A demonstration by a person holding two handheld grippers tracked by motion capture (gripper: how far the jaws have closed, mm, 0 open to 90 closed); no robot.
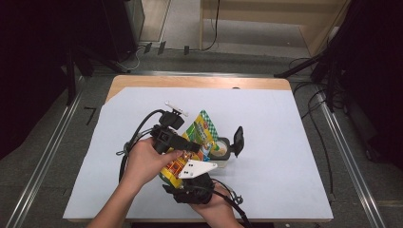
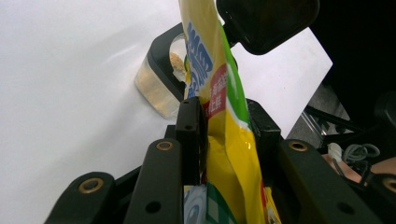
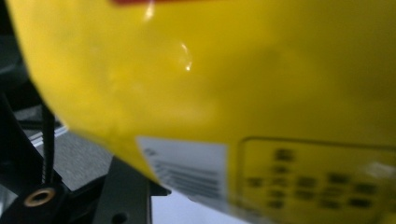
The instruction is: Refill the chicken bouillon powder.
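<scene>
A: While the left gripper point(image 1: 183, 142) has its fingers point(image 2: 189, 135) pinching the yellow snack bag point(image 1: 197, 137) across its middle, the bag's top leans over the small clear container point(image 1: 220, 149) on the white desk point(image 1: 285, 156). Risk as I read it: if the bag tips further or is squeezed, contents may overshoot the opening and scatter on the desk.

B: Agreed. The container's black lid point(image 1: 238, 140) stands hinged up, right beside the bag, so a bump from the bag could knock the container over.

A: Pose, left: forearm enters from bottom left, hand point(image 1: 147, 159) wrapped over the gripper, pointing toward the container.

B: Right gripper point(image 1: 192, 187): it sits under the bag's lower end, hand point(image 1: 216, 209) low at the near edge of the desk. The right gripper view is blurred yellow foil close up; fingers there are unreadable, so I cannot tell whether they press the bag. If they do not, the bag's bottom could slide.
</scene>
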